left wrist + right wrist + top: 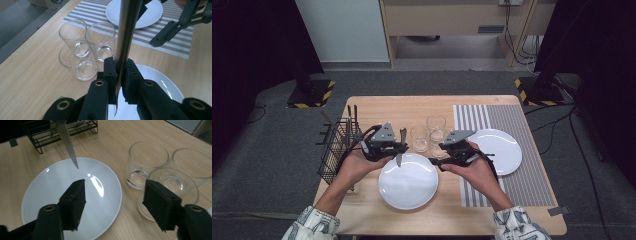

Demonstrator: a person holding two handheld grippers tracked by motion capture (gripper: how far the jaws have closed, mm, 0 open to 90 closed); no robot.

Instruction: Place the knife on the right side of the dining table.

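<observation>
— Where's the knife (pixel 401 146) right now?

— Clamped in the left gripper (pixel 398 146), held over the far rim of the near plate (pixel 408 181). In the left gripper view the two black jaws are pressed onto the flat of the knife (pixel 126 37) from either side, with the tip poking out below them toward the plate's white surface.

— And which way does it run?

— Its long axis stands close to upright, leaning only a little: handle end up and away from the plate, point down. The right gripper view shows the blade (pixel 67 141) coming down from above, the tip hanging just above the plate (pixel 50 200), not touching it as far as I can tell.

— What about the other hand?

— The right gripper (pixel 439 159) sits just right of the plate's far rim, jaws wide apart and holding nothing. It points across toward the blade, so the knife lies ahead of its fingers and slightly left. Looks to me like a handover or a laying-down is being set up.

— Anything crowding it?

— Three glasses (pixel 428 134) stand just beyond the plate, between the two grippers. The wire rack (pixel 337 147) is off the plate's left side, the second plate (pixel 497 150) on the striped mat (pixel 512 180) to its right — both well clear.
</observation>
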